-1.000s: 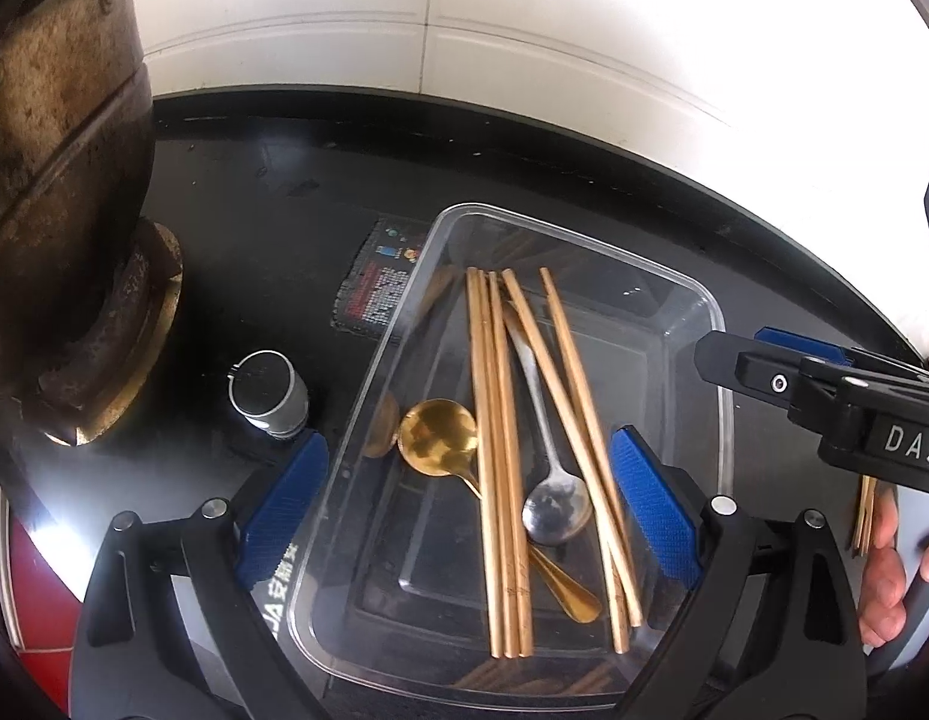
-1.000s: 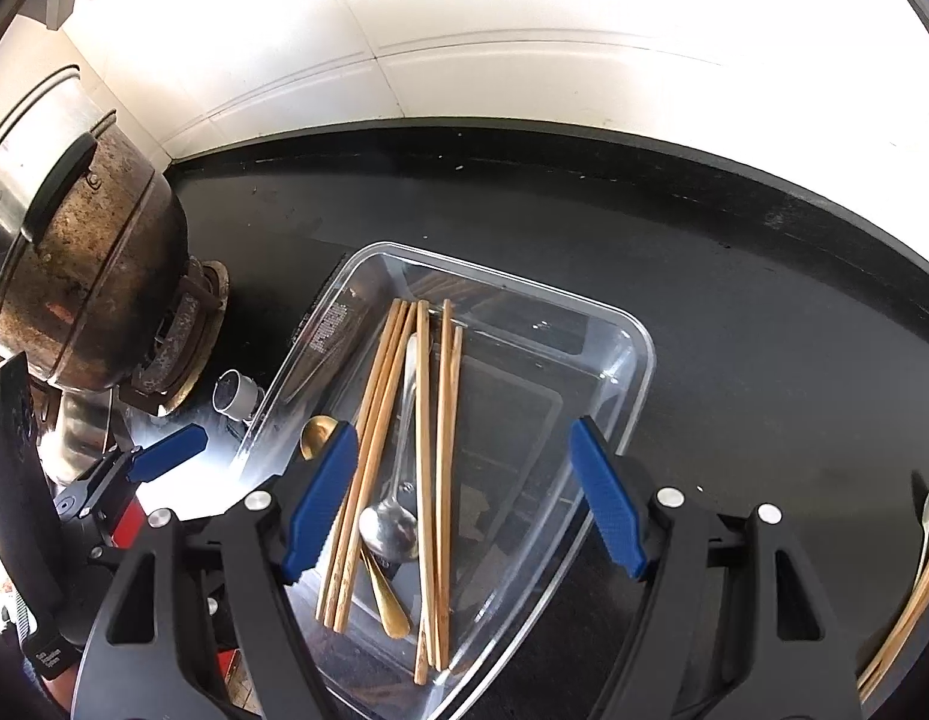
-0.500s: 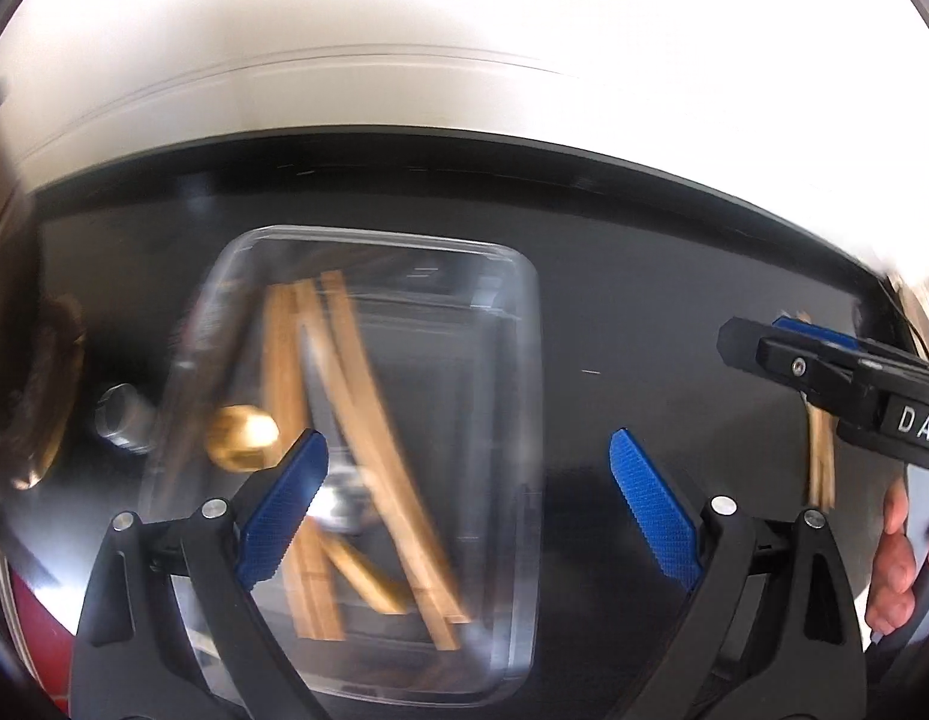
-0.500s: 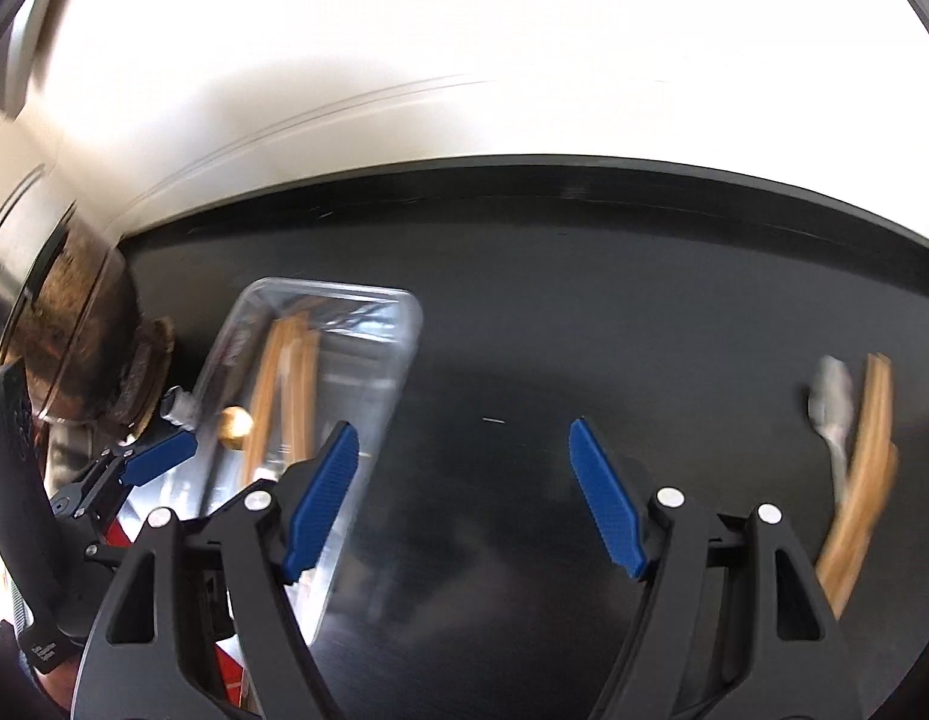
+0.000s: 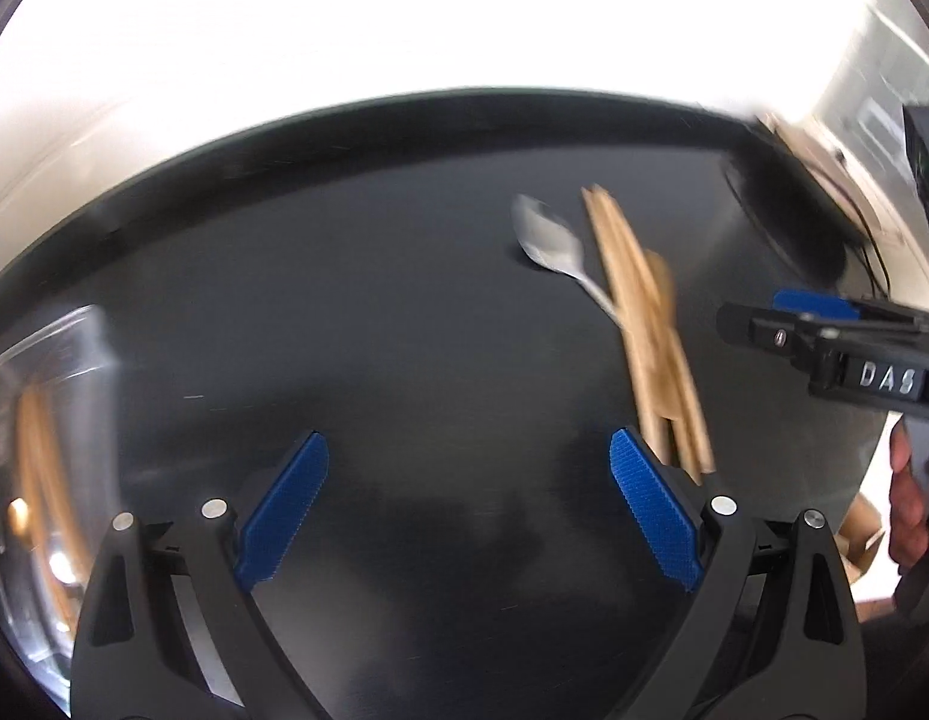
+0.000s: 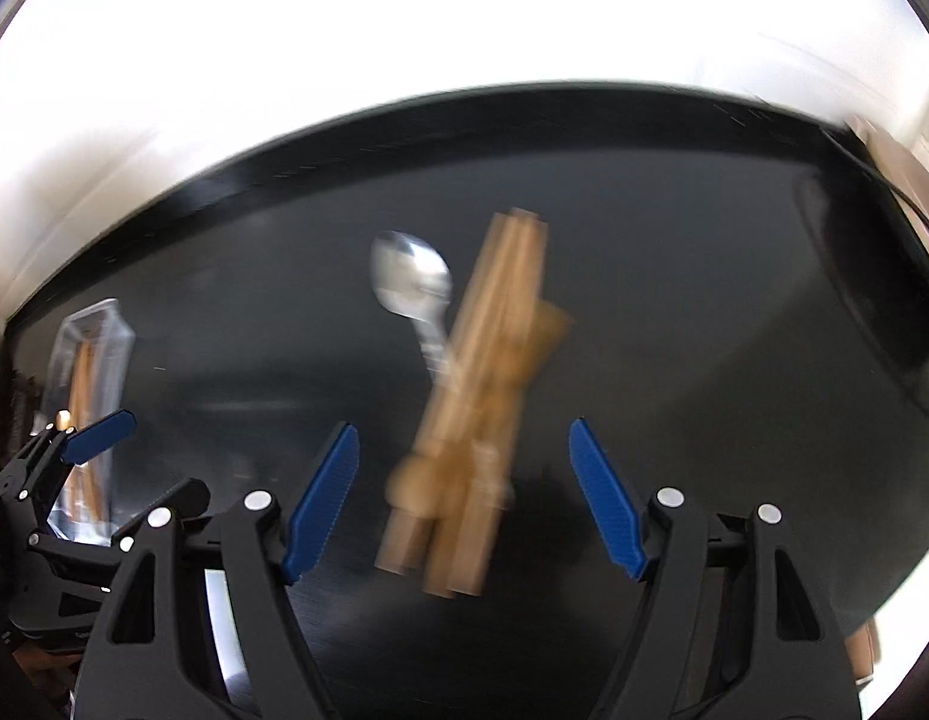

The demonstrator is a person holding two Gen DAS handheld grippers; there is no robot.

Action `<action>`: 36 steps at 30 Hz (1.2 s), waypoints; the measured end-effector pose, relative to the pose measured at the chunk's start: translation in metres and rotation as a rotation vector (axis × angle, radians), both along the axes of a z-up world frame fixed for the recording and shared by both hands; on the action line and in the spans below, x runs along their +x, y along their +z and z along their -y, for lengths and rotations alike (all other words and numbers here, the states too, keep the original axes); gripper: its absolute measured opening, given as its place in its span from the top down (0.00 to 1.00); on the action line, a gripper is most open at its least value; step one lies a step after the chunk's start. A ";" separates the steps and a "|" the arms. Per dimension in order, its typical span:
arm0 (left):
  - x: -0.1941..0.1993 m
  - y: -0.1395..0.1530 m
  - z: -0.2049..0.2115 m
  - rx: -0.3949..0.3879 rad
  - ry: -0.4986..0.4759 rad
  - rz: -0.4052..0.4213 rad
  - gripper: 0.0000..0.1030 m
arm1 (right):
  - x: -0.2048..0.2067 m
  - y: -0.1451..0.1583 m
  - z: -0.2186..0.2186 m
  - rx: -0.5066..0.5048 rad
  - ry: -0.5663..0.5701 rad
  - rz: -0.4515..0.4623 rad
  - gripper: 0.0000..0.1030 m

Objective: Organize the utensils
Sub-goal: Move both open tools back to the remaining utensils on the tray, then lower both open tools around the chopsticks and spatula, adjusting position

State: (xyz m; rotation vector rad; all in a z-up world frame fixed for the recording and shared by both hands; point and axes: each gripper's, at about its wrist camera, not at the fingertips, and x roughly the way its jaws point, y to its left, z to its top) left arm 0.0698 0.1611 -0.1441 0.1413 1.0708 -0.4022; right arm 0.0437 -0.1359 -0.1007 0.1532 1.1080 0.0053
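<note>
Both hand-held grippers now off tray, over chopsticks (image 6: 482, 396), wide open, empty.

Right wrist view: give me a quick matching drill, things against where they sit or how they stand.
Things:
1. silver spoon
2. chopstick bundle
3. clear tray
4. right gripper

States:
A. far left, utensils inside
B. jaws open, empty
C. on the dark counter, bowl away from the camera
D. wooden, ahead between the jaws, right of the spoon

Pairs: 1-C, 2-D, 3-A, 4-B
</note>
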 end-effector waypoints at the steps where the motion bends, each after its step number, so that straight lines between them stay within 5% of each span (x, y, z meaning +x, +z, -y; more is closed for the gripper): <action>1: -0.002 -0.006 0.014 0.007 -0.022 -0.006 0.10 | -0.003 -0.002 0.012 -0.001 -0.011 -0.007 0.31; 11: -0.030 -0.045 0.071 0.084 -0.114 -0.057 0.10 | -0.025 -0.023 0.084 0.020 -0.062 -0.054 0.31; 22: -0.019 -0.063 0.052 0.114 -0.089 -0.095 0.10 | -0.009 -0.040 0.053 0.017 0.012 -0.103 0.31; 36: 0.011 -0.064 0.049 0.091 -0.190 -0.079 0.10 | 0.025 -0.064 0.026 -0.036 0.003 -0.153 0.31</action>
